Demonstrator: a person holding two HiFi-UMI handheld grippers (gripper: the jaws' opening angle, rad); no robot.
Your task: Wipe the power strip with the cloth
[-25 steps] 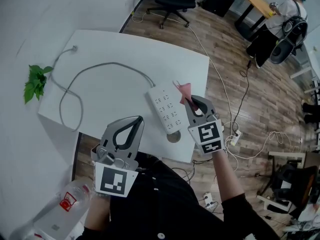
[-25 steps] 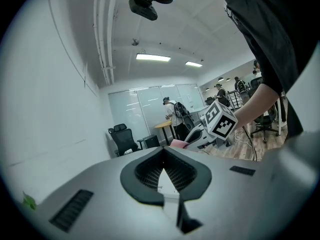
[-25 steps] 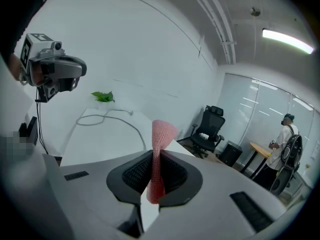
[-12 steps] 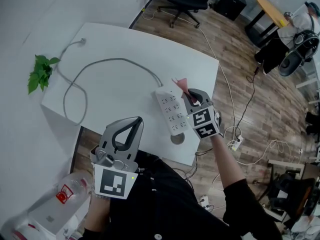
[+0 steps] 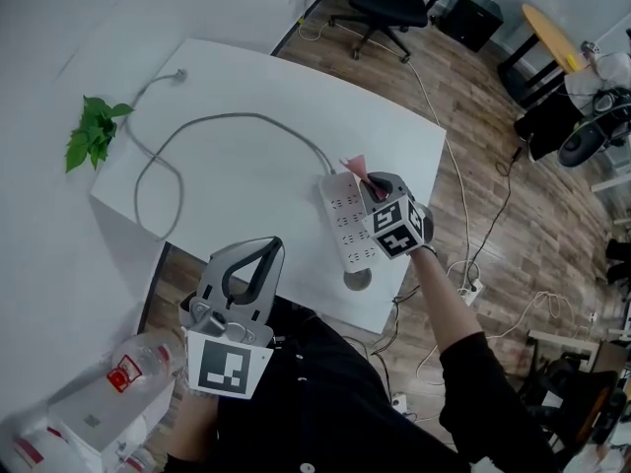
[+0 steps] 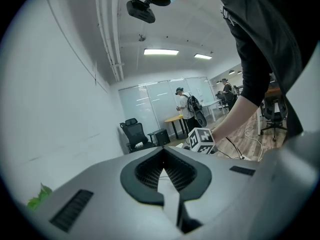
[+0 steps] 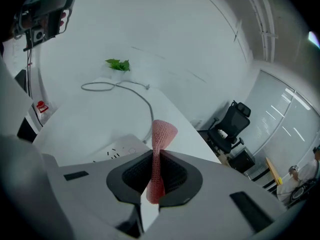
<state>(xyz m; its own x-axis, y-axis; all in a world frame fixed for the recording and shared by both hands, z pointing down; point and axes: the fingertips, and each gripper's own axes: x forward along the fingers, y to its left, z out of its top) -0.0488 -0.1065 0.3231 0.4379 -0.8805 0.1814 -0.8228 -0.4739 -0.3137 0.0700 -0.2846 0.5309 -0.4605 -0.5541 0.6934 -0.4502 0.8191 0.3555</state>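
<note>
Cloth (image 5: 354, 165) pokes up pink from my right gripper (image 5: 375, 189) in the head view, clamped in its jaws over the far end of the power strip (image 5: 345, 227). The strip lies on the white table (image 5: 246, 77), close to the near edge. My left gripper (image 5: 266, 249) hangs off the table, well apart from the strip, so nothing pins the strip down. I reckon a firm wipe could shove it along or toward that edge.

In the left gripper view, my left gripper (image 6: 162, 159) has its jaws pressed together on nothing and points out across the room.

In the right gripper view, the jaws are clenched on the cloth (image 7: 161, 134), a narrow twisted band with only a small flap past the tips. The power strip (image 7: 117, 153) sits just below and to the left of my right gripper (image 7: 155, 156). With so little fabric exposed, I judge the hard tips might scrape the sockets, or the cloth might slip out under drag.
</note>
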